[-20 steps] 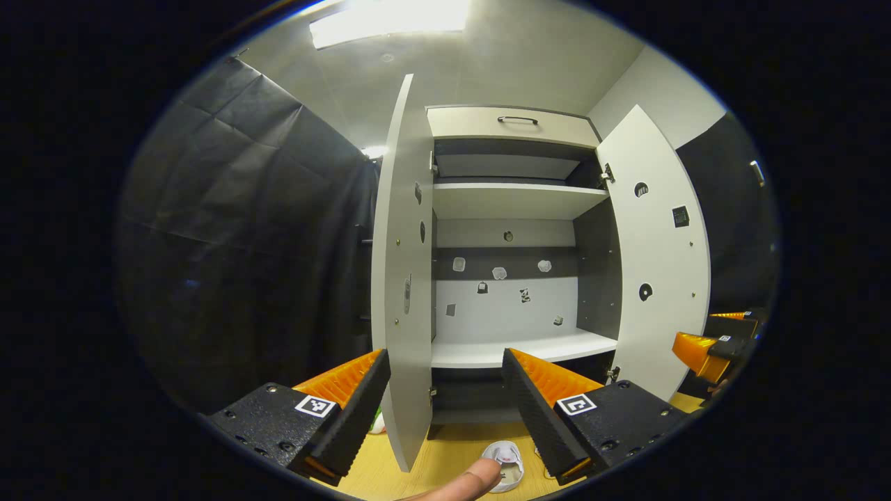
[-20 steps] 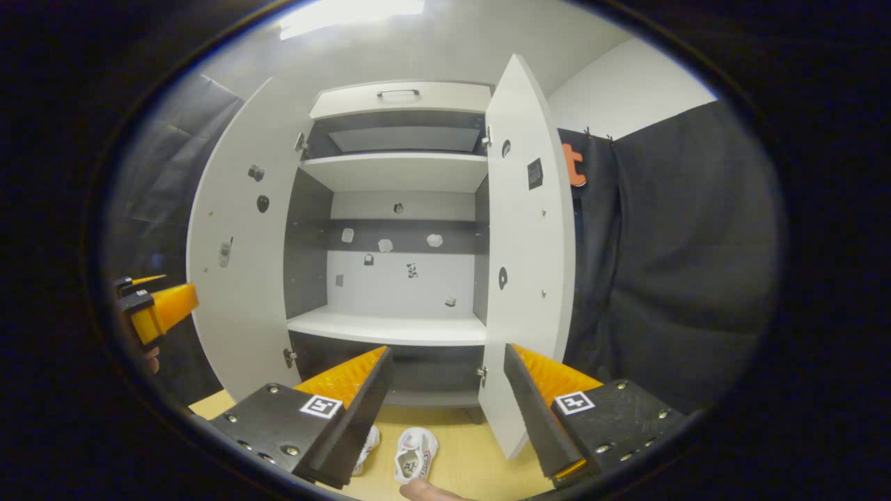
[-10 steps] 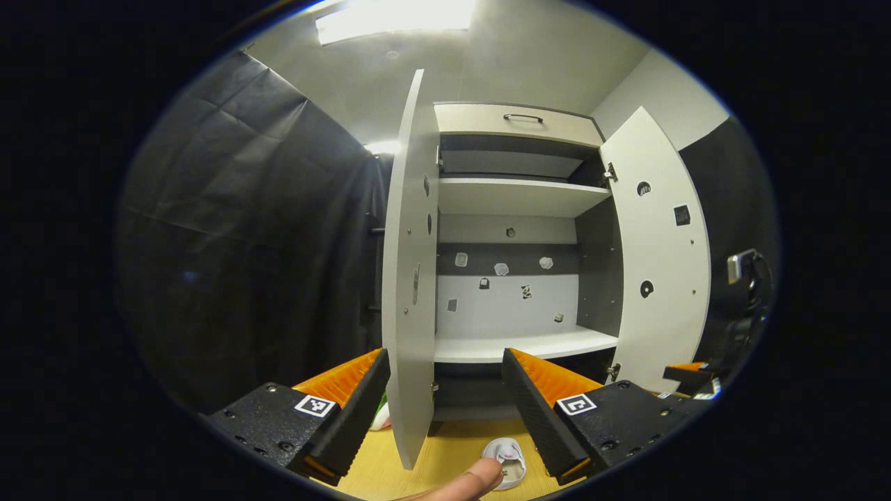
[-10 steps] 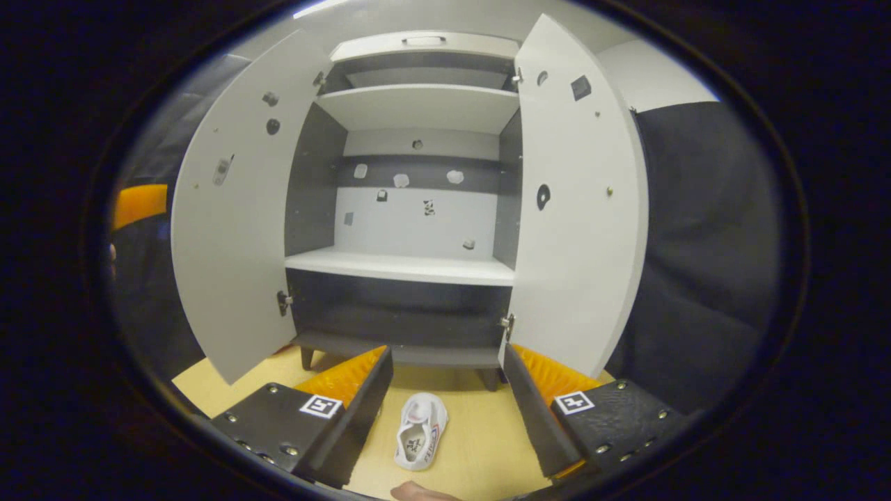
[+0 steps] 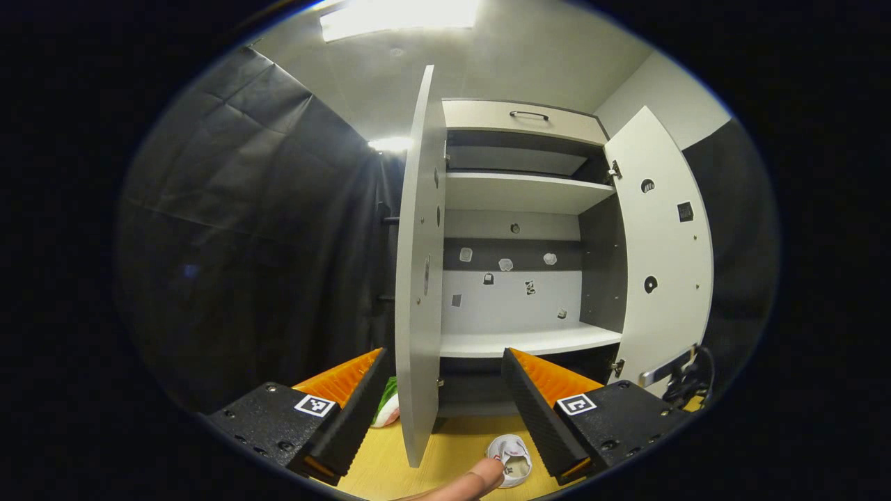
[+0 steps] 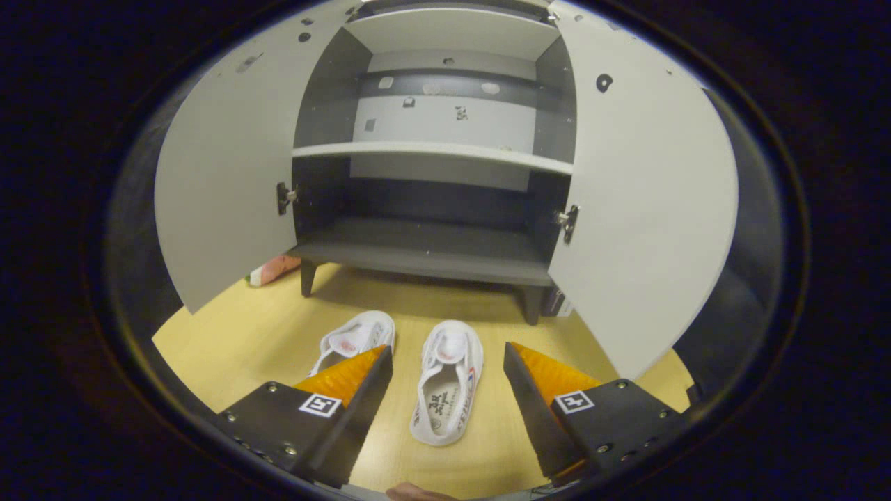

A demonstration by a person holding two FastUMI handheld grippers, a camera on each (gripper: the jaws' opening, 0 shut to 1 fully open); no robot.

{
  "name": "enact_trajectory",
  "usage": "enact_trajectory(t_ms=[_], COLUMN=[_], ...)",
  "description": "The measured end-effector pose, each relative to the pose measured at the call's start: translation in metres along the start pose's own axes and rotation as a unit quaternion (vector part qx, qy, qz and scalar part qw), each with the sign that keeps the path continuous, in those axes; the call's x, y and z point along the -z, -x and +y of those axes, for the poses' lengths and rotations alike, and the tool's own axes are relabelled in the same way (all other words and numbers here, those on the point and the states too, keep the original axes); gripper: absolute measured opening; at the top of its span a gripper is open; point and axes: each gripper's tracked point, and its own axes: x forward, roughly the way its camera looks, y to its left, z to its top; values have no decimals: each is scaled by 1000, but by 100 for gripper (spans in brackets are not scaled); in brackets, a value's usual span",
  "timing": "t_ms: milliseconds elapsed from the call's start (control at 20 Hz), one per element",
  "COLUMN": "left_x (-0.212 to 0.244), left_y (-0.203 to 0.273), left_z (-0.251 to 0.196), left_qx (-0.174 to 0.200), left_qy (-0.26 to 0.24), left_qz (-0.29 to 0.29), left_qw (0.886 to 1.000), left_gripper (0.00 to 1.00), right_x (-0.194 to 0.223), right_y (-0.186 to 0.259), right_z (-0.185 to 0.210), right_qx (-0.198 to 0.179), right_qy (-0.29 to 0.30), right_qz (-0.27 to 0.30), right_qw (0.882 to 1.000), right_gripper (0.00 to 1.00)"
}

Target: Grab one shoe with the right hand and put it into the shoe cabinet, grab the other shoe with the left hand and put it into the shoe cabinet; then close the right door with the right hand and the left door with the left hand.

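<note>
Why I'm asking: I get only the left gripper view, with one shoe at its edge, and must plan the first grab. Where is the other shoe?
Observer: In the right gripper view, the second shoe lies beside the first shoe on the floor in front of the cabinet.
Operator: Is the right gripper holding one?
Observer: No. The right gripper is open, and the first shoe lies in line between its fingers, not gripped.
Operator: How do the shoes lie?
Observer: Both lie with toes toward the cabinet and openings up.
</note>
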Motion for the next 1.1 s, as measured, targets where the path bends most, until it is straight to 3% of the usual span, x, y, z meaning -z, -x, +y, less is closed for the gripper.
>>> enact_trajectory(t_ms=[150,350,400,500,550,600,650,750,850,1100], left_x=[4,9,12,18,21,26,30,41,51,76], left_y=[-1,-3,-4,-7,-9,-11,-13,-15,-15,-12], left_z=[6,13,14,17,19,22,23,26,27,28], left_qx=[-3,-4,-3,-4,-5,-6,-7,-5,2,21], left_qy=[1,4,4,3,2,2,2,5,10,-6], left_qz=[3,5,7,11,16,20,25,39,50,71], left_qw=[1000,1000,1000,1000,1000,1000,1000,999,999,997], left_gripper=[100,100,99,100,100,100,100,100,100,100], right_x=[38,51,55,57,58,61,62,60,59,33], right_y=[-21,-44,-52,-74,-83,-93,-102,-111,-117,-100], right_z=[17,28,28,28,25,19,15,16,20,7], right_qx=[-18,-28,-26,-22,-17,-6,9,6,-10,-26], right_qy=[-24,-55,-65,-73,-67,-57,-56,-104,-157,-168], right_qz=[48,67,75,75,72,72,70,67,62,4], right_qw=[998,996,995,994,995,996,996,992,986,985], right_gripper=[95,93,83,77,62,32,26,26,1,0])
